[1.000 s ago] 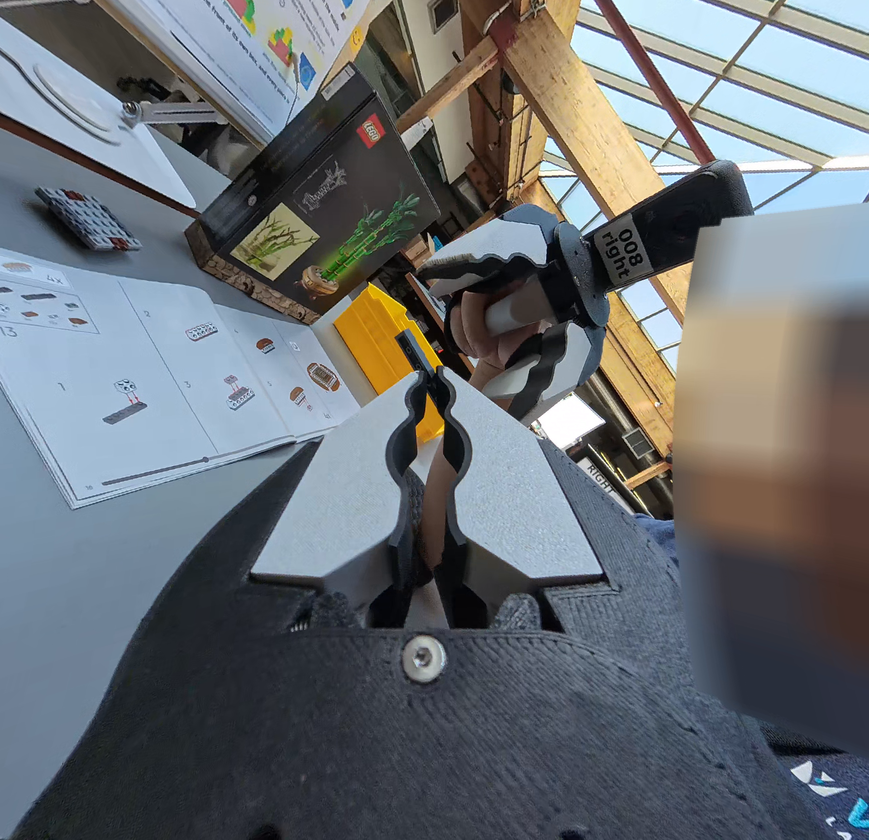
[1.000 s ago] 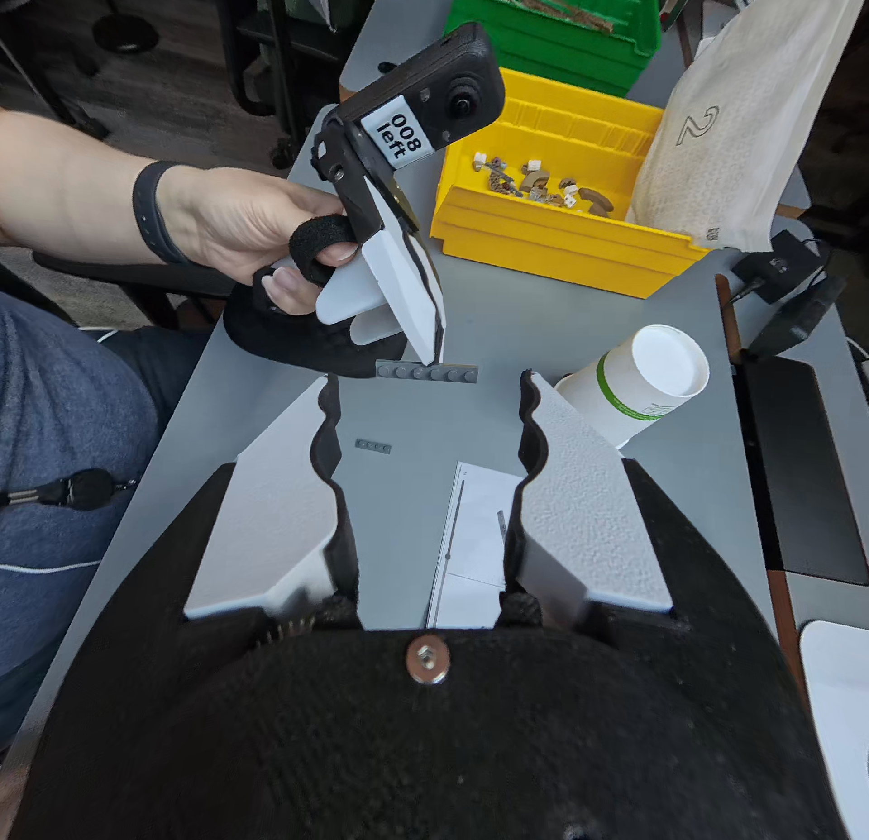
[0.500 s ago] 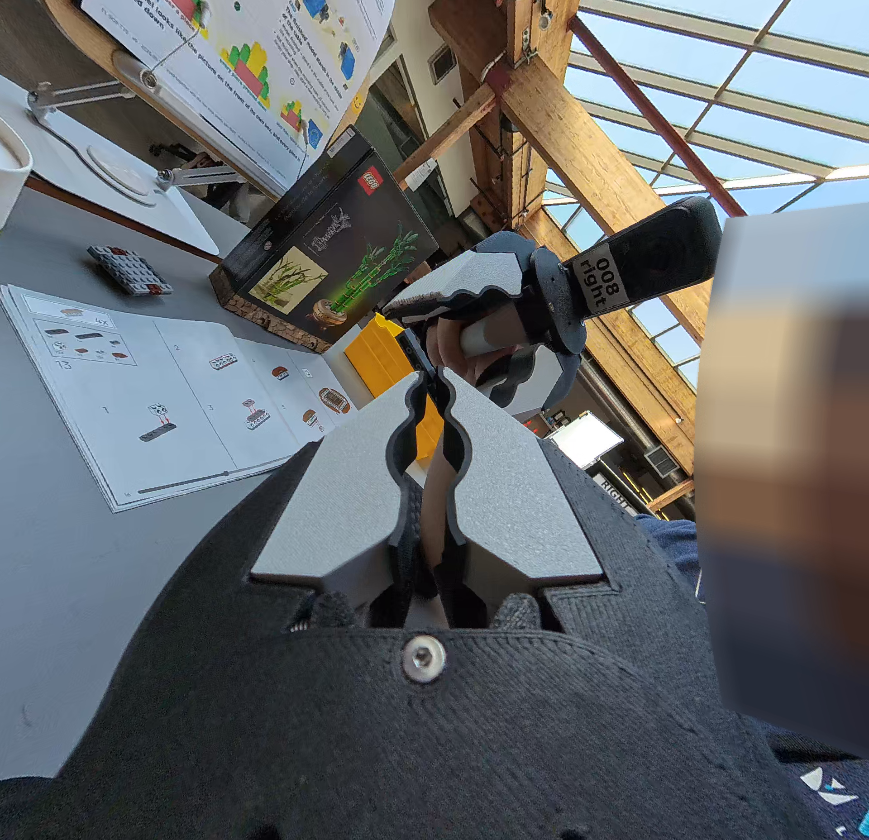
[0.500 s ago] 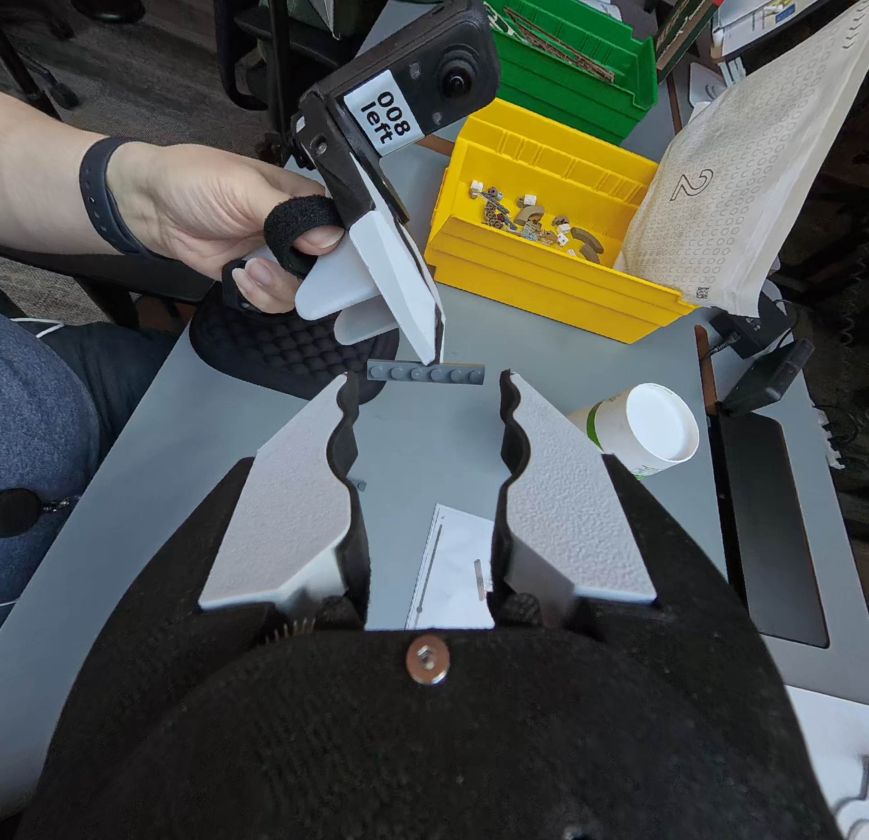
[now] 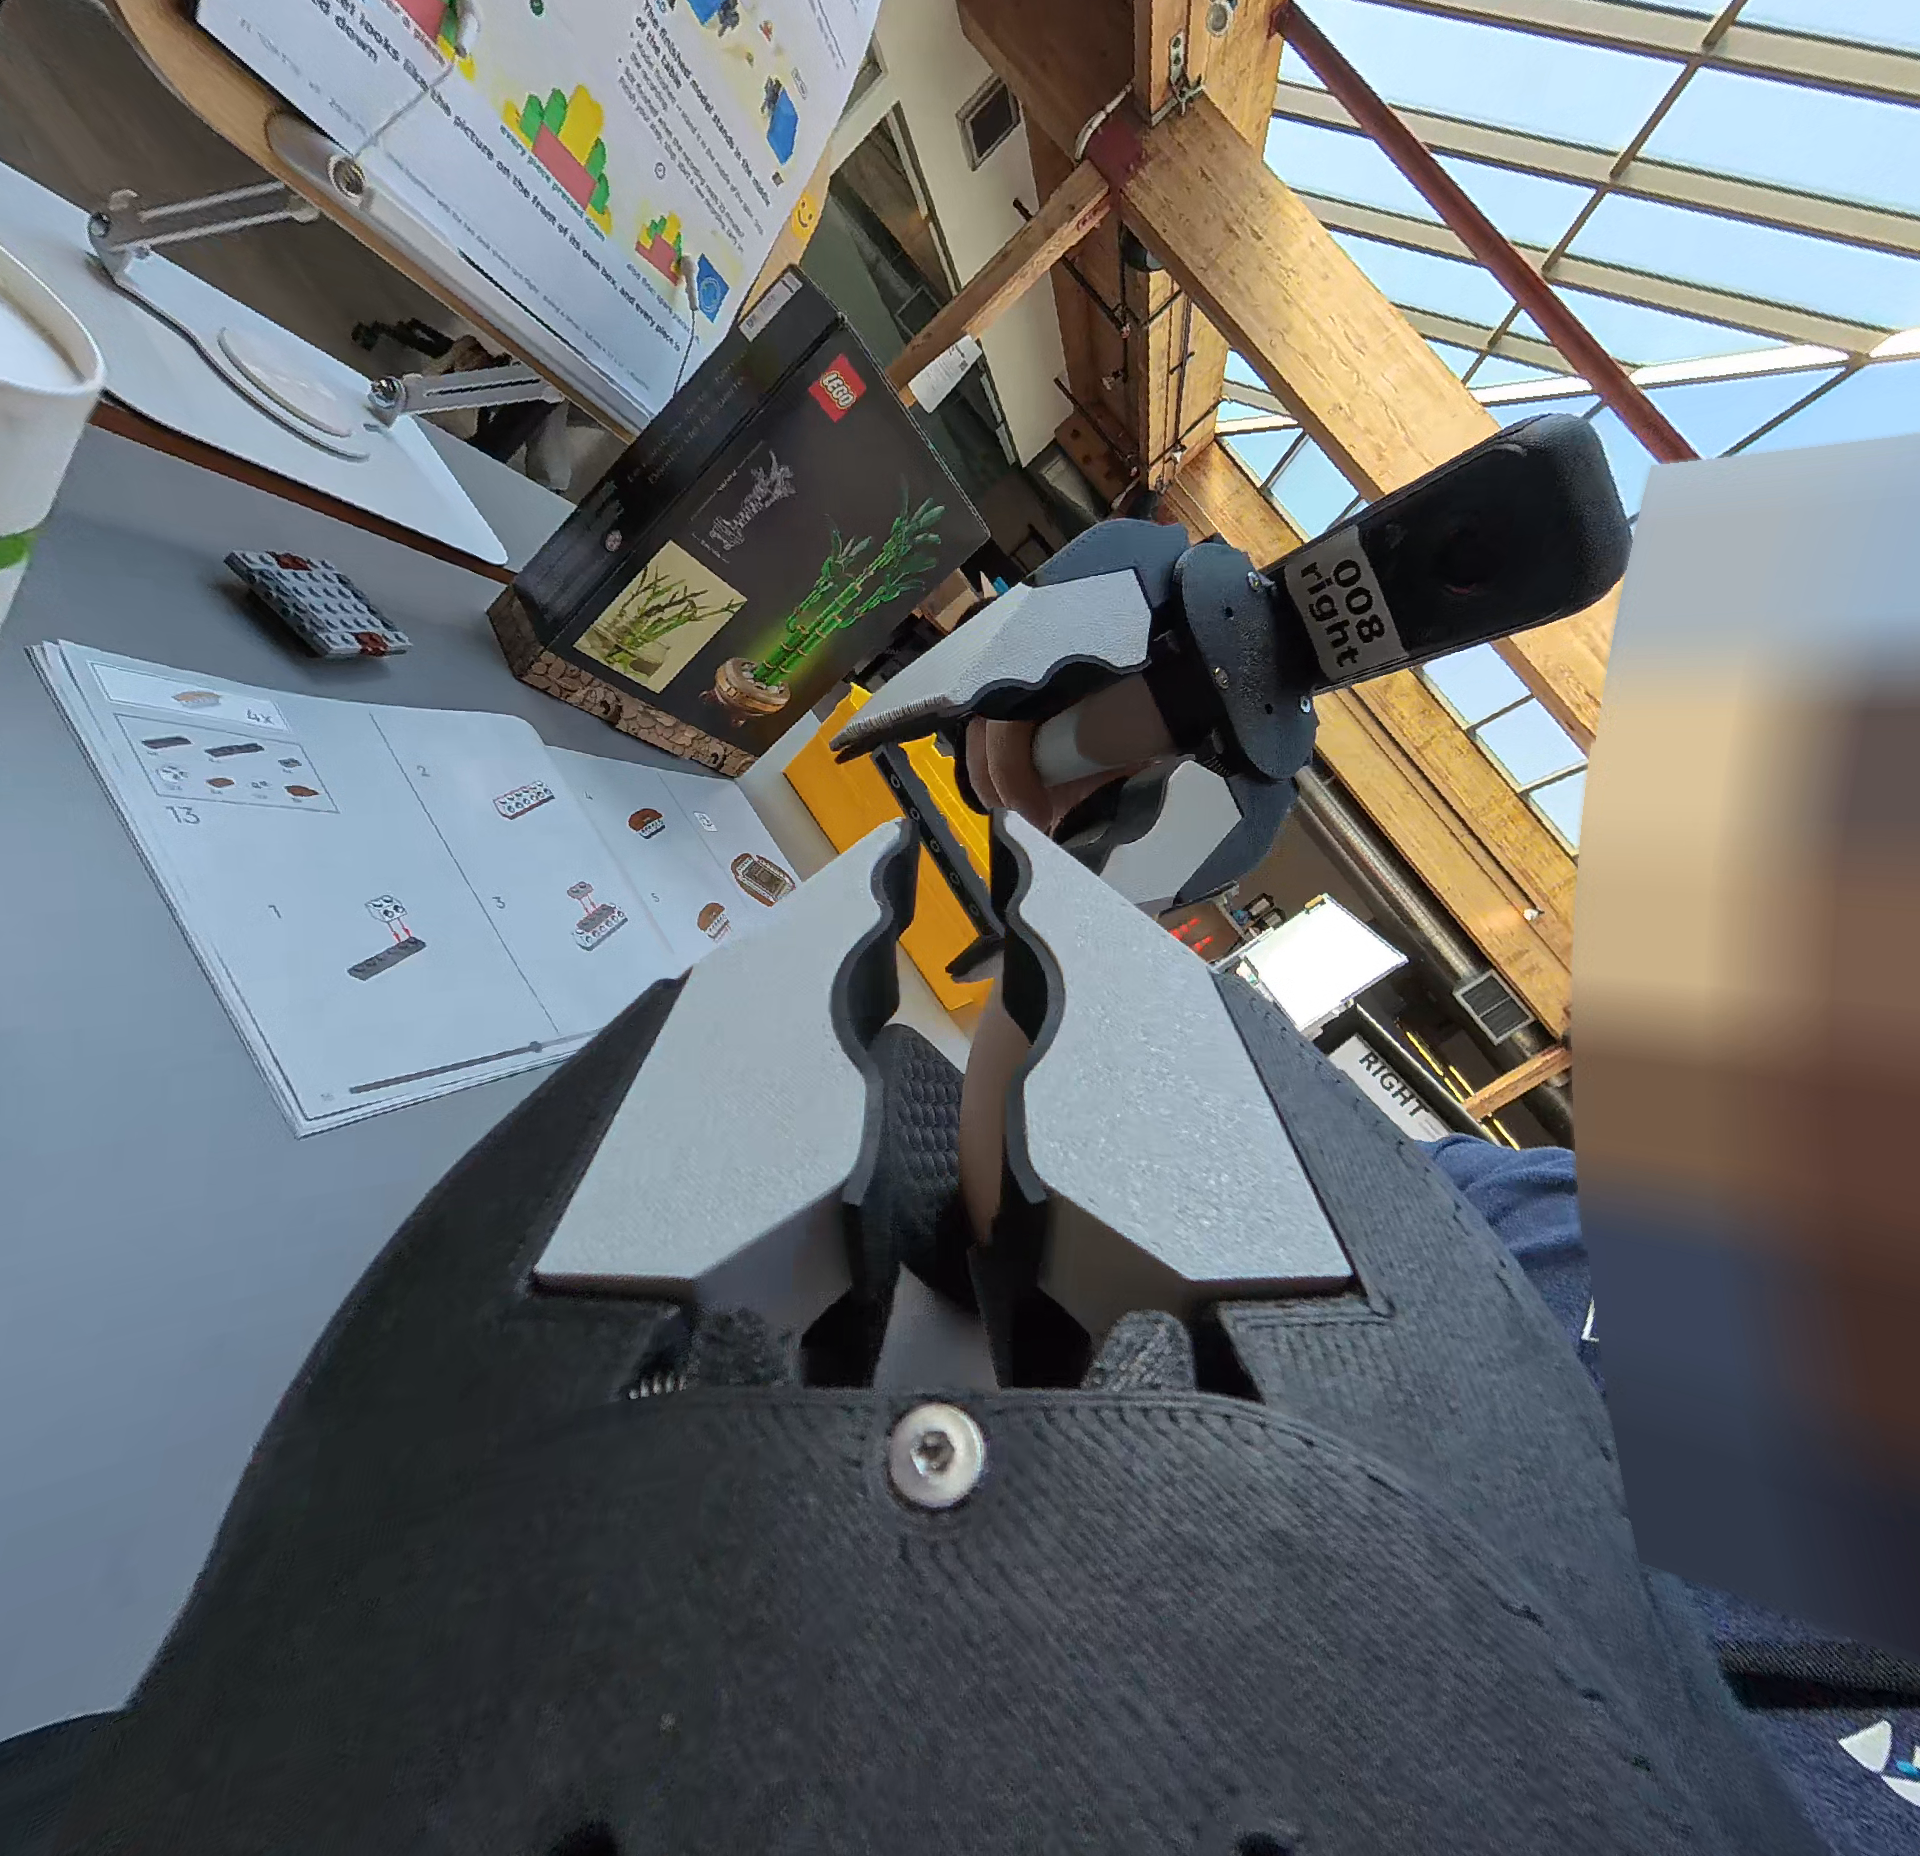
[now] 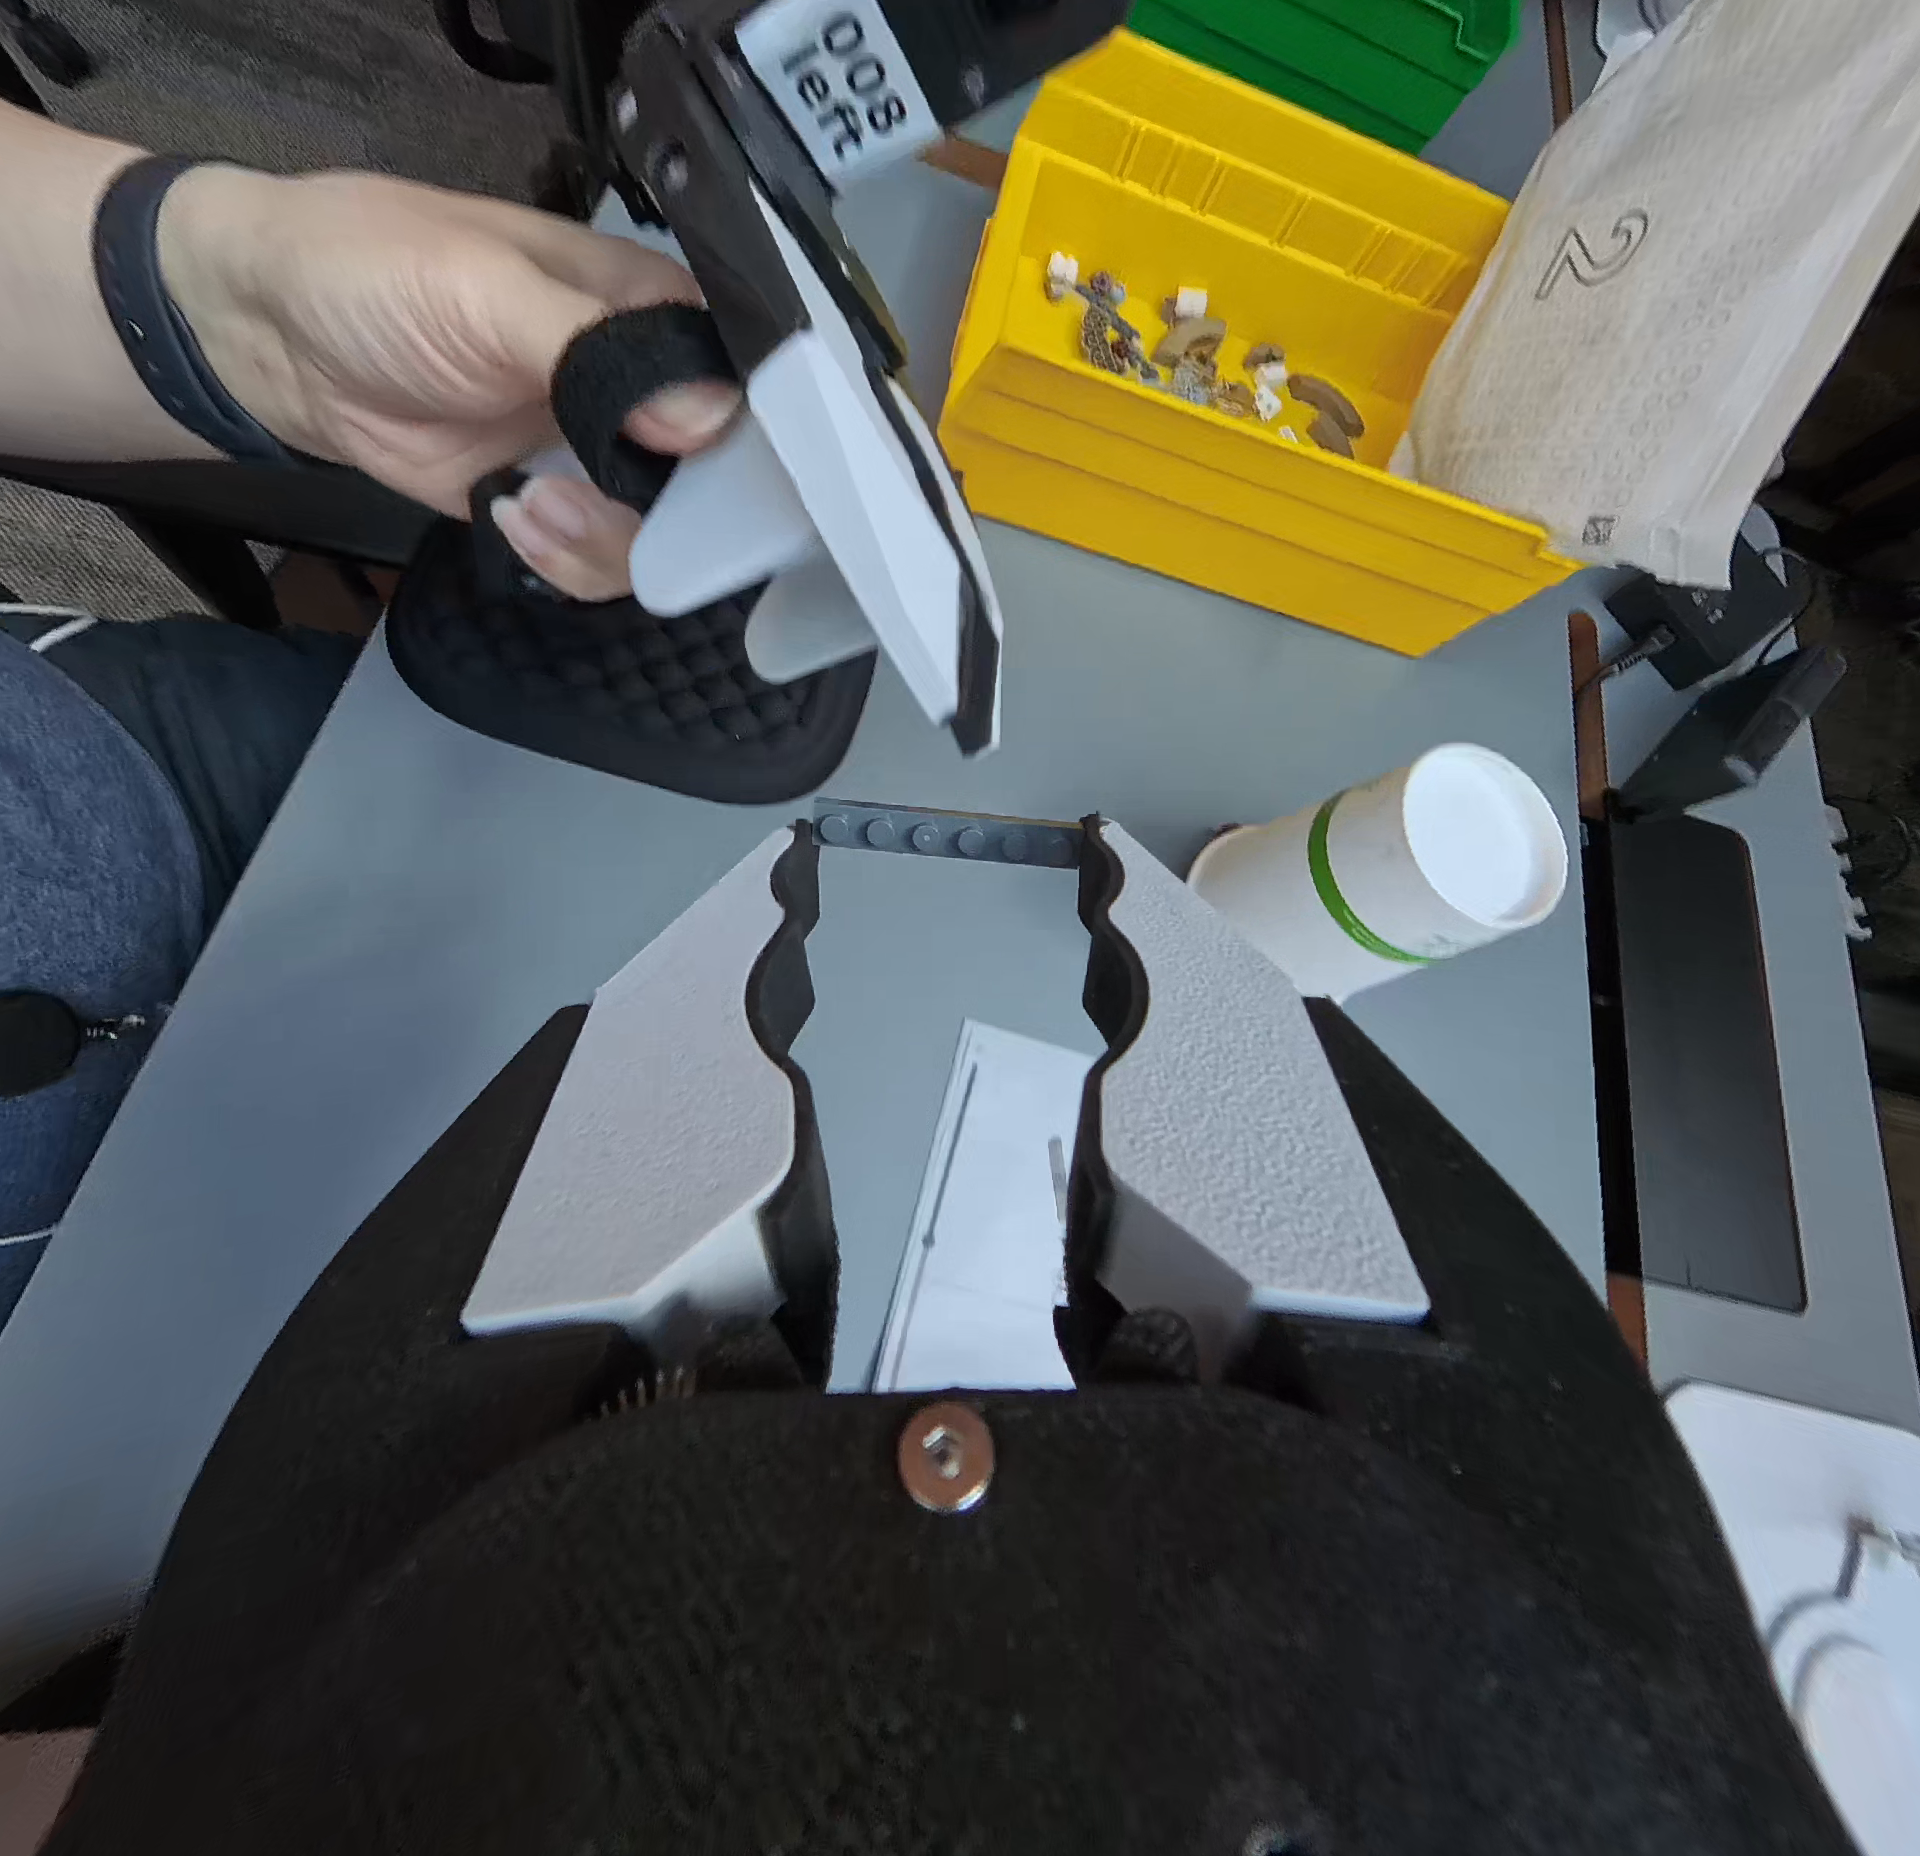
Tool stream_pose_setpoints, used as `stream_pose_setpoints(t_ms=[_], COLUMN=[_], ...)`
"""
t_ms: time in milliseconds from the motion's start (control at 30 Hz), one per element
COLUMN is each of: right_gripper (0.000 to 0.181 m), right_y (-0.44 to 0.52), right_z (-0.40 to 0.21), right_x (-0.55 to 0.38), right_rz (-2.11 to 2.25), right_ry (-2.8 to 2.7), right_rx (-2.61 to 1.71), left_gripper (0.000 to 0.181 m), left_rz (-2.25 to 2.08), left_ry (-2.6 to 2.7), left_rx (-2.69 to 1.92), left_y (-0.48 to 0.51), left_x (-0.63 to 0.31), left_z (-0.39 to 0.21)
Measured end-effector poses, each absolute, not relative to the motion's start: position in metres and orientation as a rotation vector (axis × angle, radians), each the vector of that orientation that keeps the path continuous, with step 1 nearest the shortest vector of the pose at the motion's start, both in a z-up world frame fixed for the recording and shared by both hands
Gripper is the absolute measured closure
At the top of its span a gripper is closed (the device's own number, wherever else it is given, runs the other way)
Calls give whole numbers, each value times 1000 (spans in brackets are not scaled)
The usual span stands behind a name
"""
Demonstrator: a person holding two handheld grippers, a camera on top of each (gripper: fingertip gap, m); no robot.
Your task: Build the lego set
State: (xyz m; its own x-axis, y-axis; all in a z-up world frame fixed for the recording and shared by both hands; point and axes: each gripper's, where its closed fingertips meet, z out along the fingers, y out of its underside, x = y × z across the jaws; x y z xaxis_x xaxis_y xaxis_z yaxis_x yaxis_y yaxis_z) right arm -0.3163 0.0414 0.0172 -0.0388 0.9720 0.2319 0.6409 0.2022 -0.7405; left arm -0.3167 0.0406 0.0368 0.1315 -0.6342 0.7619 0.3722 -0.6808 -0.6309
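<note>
Above a grey table (image 6: 1195, 705) bearing a yellow parts bin (image 6: 1226, 497), the right gripper (image 6: 945, 838) pinches a long grey Lego plate (image 6: 940, 835) endwise; the left gripper (image 6: 971, 736) sits slightly parted just above

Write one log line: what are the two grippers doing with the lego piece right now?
phase: handover | right gripper: shut on long flat grey studded lego plate, held endwise | left gripper: released, just above plate | surface: grey table
</note>
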Motion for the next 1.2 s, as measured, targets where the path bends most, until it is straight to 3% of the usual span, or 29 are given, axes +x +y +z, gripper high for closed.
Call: stream_pose_setpoints(t_ms=[233,633,1067,1200], right_gripper=[131,131,131,122], right_y=[54,14,14,11], right_z=[-60,-163,-167,-166], right_x=[-223,-266,-273,-274], right_rz=[457,230,-35,-10], right_ry=[-1913,-2373,-2346,-2361], right_rx=[-2008,-2208,-2236,-2240], left_gripper=[166,167,168,168], left_rz=[-1306,-1005,-888,-904], left_ry=[363,223,133,133], left_rx=[-1745,-1665,-1571,-1566], left_y=[45,26,-1,-1], left_x=[-351,-454,-513,-514], left_z=[37,98,128,129])
